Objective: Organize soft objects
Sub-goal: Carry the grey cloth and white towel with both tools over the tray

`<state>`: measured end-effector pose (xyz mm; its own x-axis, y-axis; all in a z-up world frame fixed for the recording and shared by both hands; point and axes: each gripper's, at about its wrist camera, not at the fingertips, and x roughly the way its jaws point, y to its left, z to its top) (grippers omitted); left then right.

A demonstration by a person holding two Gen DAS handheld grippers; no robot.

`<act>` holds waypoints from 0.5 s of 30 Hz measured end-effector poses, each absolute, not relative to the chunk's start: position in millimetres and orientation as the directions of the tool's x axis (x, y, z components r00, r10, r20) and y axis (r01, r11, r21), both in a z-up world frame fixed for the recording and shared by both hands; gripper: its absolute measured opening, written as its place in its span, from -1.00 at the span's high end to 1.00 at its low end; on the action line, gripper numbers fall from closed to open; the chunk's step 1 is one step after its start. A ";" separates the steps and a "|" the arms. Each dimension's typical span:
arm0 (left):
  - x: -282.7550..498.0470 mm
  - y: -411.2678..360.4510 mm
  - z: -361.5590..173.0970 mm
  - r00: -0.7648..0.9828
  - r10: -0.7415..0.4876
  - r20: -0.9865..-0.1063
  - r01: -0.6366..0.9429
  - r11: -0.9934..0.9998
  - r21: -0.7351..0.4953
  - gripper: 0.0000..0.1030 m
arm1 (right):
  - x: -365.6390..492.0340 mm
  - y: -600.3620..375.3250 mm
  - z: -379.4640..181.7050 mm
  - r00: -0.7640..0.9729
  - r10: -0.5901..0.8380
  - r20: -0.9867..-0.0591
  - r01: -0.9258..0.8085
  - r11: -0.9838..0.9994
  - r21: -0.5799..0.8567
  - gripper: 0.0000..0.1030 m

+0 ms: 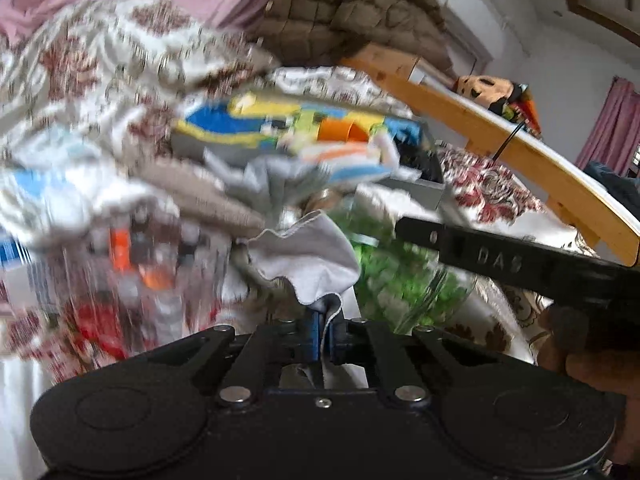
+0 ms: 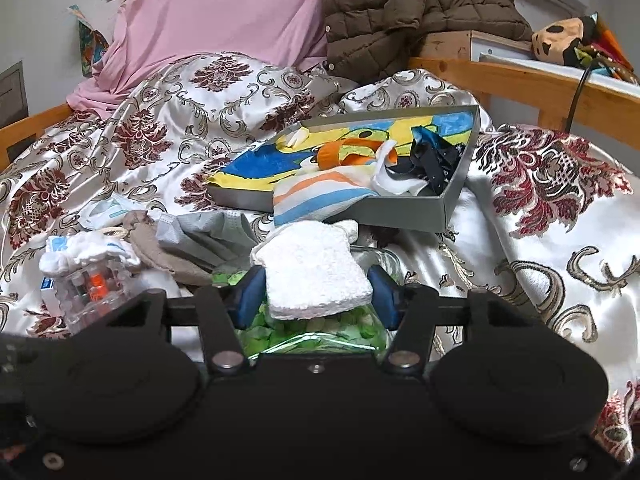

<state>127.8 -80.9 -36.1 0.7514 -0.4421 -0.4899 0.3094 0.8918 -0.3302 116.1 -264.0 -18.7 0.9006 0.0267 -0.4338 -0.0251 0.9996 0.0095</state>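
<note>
Two grippers at work over a bed strewn with soft items. Left gripper [image 1: 325, 334]: fully closed, pinching one edge of a grey cloth [image 1: 304, 258], which bunches and hangs just ahead of the jaws. Pinched at the hem rather than mid-panel, probably so that the fabric drapes free and lifts clear of the pile. Left view heavily blurred; finer detail not legible there.

Right gripper [image 2: 316, 300]: jaws partly spread, blue pads [image 2: 251, 294] standing either side of a white textured cloth [image 2: 316, 270]. Pad contact with that cloth not clearly shown, so no firm grip confirmed. Cloth lying directly ahead of the jaws, resting on top of a clear container of green pieces [image 2: 320, 334] directly beneath the fingers. Straddling stance suited to a squeeze across the cloth's narrow width.

Straight ahead and beyond the white cloth: grey tray [image 2: 454, 200], already holding a striped cloth [image 2: 320, 196], a dark fabric piece [image 2: 434, 160] and a brightly coloured towel [image 2: 256, 160]. Evidently the collection point, hence its position within easy reach of both tools.

Ahead and to the left of the right gripper: grey folded fabric [image 2: 200, 236], a beige piece [image 2: 152, 248] and a small clear box [image 2: 90, 288] capped with white fabric, all unsorted. Task judged partway complete.
</note>
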 end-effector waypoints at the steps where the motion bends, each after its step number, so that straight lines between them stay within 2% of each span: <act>1: 126.5 -80.7 -32.7 0.760 -0.440 -0.479 0.314 0.893 -0.322 0.93 | 112.9 -263.6 -16.7 0.904 0.026 -0.427 -0.024 1.000 0.008 0.09; 11: 109.0 -78.4 -8.0 0.813 -0.435 -0.387 0.358 0.898 -0.256 0.93 | 77.5 -266.5 8.7 0.937 0.027 -0.348 -0.030 1.000 -0.002 0.09; 15: 102.3 -77.5 2.6 0.812 -0.443 -0.381 0.387 0.896 -0.217 0.93 | 68.6 -270.4 18.7 0.953 0.033 -0.300 -0.032 0.999 0.009 0.09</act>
